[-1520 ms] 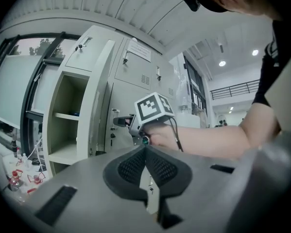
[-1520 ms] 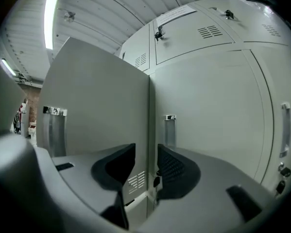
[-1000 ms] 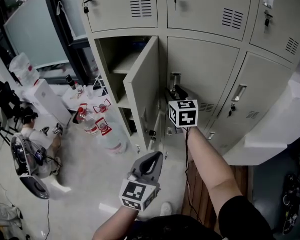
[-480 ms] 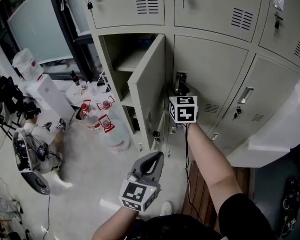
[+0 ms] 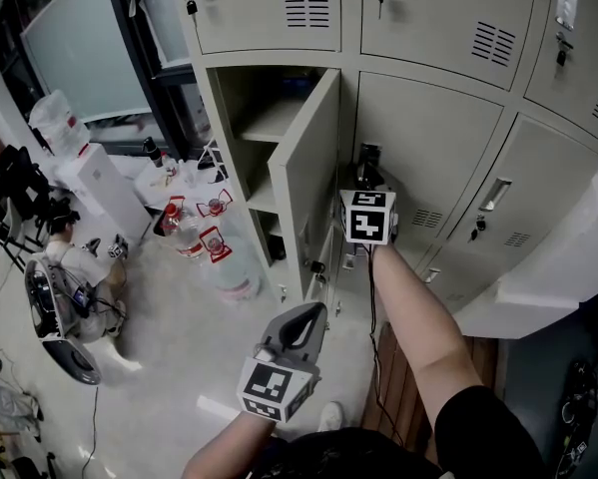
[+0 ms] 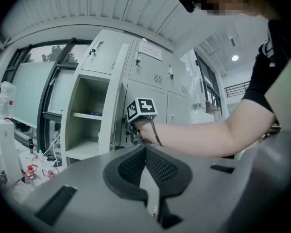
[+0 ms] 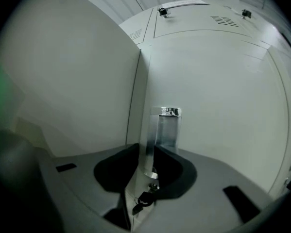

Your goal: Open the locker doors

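The beige lockers fill the head view. The lower-left locker door (image 5: 308,158) stands swung open and shows shelves inside. My right gripper (image 5: 366,171) is at the closed middle door (image 5: 433,133), up against its chrome handle (image 5: 368,154). In the right gripper view the handle (image 7: 167,125) stands between the dark pads, and the right gripper (image 7: 146,163) has its jaws closing around it; a sliver of gap still shows on the left side. A key (image 7: 144,198) hangs just under the handle. My left gripper (image 5: 300,322) hangs low in front of me, shut and empty (image 6: 145,149).
Another closed door (image 5: 543,183) with its own handle (image 5: 495,194) lies to the right. Large water bottles (image 5: 214,257) and a white dispenser (image 5: 89,183) stand on the floor left of the lockers. A person (image 5: 74,267) sits low at the far left.
The lockers have slid lower and to the right in the head view as the camera shifted. My right gripper has stayed at the middle door's handle. The left gripper has not moved.
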Available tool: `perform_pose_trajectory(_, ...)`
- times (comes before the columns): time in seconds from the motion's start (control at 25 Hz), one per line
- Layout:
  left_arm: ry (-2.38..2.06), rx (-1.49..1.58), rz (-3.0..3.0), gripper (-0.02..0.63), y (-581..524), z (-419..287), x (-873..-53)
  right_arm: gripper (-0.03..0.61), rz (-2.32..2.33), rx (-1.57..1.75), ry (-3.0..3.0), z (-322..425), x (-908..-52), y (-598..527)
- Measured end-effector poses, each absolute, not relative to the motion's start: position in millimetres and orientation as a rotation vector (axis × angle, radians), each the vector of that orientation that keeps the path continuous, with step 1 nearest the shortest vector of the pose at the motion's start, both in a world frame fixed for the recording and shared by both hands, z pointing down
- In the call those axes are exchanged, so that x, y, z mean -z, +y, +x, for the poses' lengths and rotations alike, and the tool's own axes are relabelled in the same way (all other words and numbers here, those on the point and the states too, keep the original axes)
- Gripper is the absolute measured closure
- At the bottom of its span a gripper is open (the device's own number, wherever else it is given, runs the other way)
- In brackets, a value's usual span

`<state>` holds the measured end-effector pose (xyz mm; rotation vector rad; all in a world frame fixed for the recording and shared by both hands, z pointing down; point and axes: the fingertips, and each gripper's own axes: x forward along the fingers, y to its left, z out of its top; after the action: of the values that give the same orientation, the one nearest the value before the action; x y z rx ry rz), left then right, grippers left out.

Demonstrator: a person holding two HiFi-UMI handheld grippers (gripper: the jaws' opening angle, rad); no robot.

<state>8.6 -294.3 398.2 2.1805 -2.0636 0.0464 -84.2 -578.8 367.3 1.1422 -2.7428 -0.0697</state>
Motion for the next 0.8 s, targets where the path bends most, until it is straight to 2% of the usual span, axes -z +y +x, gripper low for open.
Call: perform_pose_trajectory(0.8, -1.971, -0.021, 2.284, 0.611, -273, 30, -389, 0.476, 1.058, 0.091, -2.782, -53, -366, -520)
